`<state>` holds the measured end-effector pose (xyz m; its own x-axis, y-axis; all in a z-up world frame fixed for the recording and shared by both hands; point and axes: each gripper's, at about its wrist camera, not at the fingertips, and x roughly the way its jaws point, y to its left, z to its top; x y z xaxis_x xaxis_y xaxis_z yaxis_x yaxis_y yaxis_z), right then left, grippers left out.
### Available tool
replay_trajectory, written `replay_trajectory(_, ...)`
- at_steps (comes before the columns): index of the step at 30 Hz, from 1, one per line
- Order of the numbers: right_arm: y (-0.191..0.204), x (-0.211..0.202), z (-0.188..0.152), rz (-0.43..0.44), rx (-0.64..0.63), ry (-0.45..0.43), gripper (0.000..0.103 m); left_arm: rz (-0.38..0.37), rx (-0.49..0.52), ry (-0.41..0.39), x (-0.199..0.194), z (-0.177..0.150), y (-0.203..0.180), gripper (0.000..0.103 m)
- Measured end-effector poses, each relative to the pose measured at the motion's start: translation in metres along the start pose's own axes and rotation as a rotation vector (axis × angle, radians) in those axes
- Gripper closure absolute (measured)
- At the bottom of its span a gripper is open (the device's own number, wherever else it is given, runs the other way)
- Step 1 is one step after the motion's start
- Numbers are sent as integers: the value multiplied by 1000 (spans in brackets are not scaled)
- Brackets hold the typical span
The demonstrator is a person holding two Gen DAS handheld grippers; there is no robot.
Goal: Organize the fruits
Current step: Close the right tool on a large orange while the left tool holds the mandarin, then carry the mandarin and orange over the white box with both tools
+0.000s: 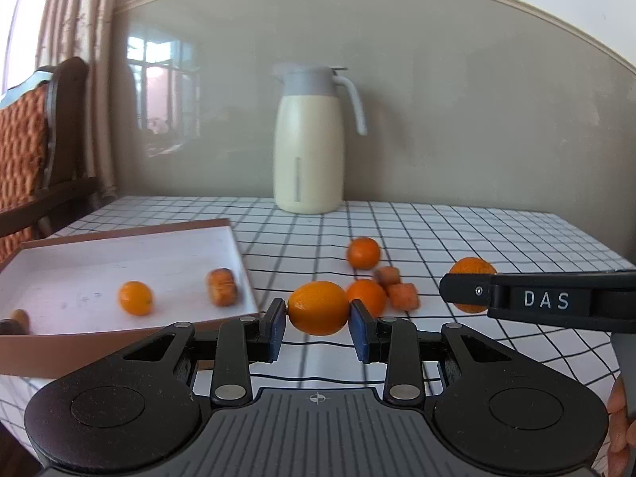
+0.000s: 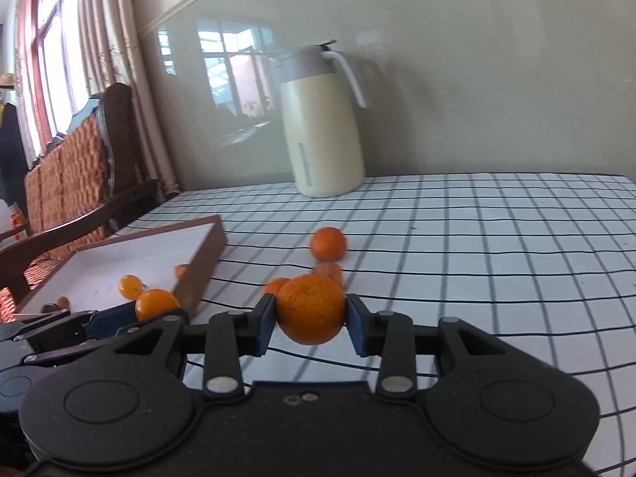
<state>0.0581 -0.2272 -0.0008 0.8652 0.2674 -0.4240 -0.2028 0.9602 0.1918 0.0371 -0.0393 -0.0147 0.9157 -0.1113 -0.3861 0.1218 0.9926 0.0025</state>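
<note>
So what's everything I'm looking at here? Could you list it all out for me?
Oval orange kumquat: one, held off the table in the left gripper.
Round orange mandarin: one, held in the right gripper.
Loose orange fruits: about four, on the cloth beyond the grippers.
Shallow white cardboard tray: one, brown outside, table's left; holds a small kumquat, a brownish-orange piece, something dark at its corner.
Cream thermos jug: one, grey lid, by the wall.
Checked tablecloth: white, black grid.
Wooden chair: one, orange woven cushion, left.
Curtain: beige, by the window.
Left gripper: black, blue pads.
Right gripper: same.
</note>
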Motion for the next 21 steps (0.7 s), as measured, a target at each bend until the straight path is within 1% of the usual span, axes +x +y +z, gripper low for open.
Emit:
replay_trajectory(13, 51, 9, 4, 137, -61, -37, 74, 99, -71, -41, -22, 5, 54, 68)
replay_trajectory(21, 76, 17, 6, 197, -84, -56, 74, 155, -106, -60, -31, 4, 80, 68)
